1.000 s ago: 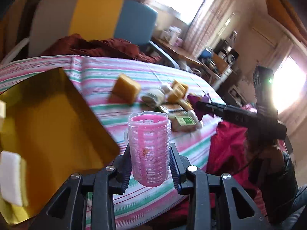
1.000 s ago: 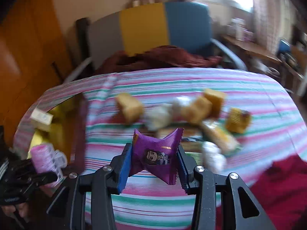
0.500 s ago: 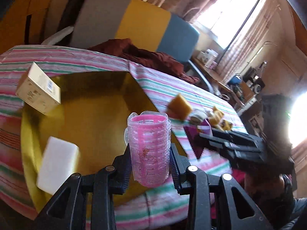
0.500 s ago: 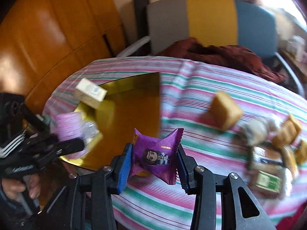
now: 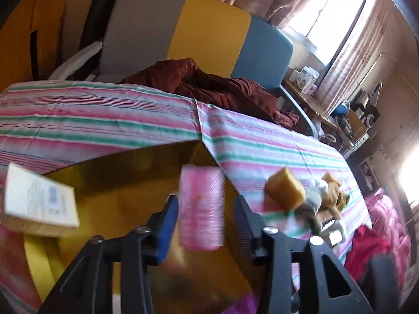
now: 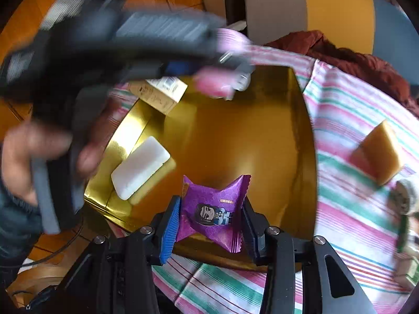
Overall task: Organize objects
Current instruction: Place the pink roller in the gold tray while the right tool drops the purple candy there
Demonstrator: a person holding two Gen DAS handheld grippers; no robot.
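Observation:
My left gripper [image 5: 203,210] has widened jaws; the blurred pink ribbed cup [image 5: 201,206] sits between them with gaps on both sides, above the gold tray [image 5: 125,183]. In the right wrist view the left gripper [image 6: 230,78] hovers blurred over the tray's far side with the pink cup [image 6: 212,83]. My right gripper [image 6: 210,217] is shut on a purple candy packet [image 6: 213,213] above the near edge of the gold tray [image 6: 248,136].
A cream carton [image 6: 159,91] and a white soap bar [image 6: 140,166] lie in the tray. A tan cake block [image 6: 379,154] and several wrapped snacks [image 5: 322,198] lie on the striped tablecloth [image 5: 104,120]. A chair with dark red cloth [image 5: 214,86] stands behind.
Both grippers have swung left over the gold tray. My left gripper's jaws have opened around the pink cup, which now looks blurred. The purple packet stays gripped.

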